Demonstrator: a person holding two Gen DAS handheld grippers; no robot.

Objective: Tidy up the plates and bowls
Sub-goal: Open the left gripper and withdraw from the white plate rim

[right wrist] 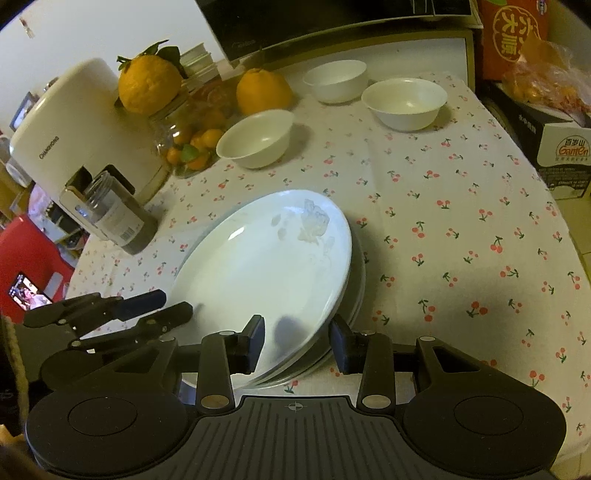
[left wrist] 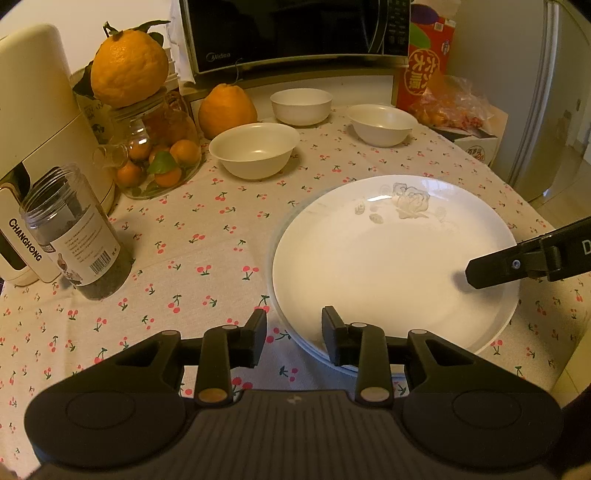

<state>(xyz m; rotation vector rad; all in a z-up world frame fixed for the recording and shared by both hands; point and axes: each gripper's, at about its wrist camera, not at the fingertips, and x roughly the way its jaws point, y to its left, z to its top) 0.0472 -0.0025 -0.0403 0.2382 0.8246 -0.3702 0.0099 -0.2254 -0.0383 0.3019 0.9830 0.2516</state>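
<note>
A stack of white plates (left wrist: 388,258) with a faint rose print lies on the cherry-print tablecloth; it also shows in the right wrist view (right wrist: 266,273). Three white bowls stand apart behind it: a near one (left wrist: 255,149) (right wrist: 256,138), a far middle one (left wrist: 301,105) (right wrist: 336,81) and a right one (left wrist: 382,123) (right wrist: 404,103). My left gripper (left wrist: 293,339) is open at the stack's near left rim, holding nothing. My right gripper (right wrist: 297,343) is open, its jaws on either side of the stack's near rim, not closed on it. Its finger (left wrist: 491,267) reaches over the top plate.
A cream appliance (left wrist: 40,147), a dark-filled clear jar (left wrist: 79,236), a glass jar of small oranges (left wrist: 159,155) and two large oranges (left wrist: 227,110) crowd the left. A microwave (left wrist: 295,33), a red box (left wrist: 428,59) and a snack bag (left wrist: 454,103) line the back.
</note>
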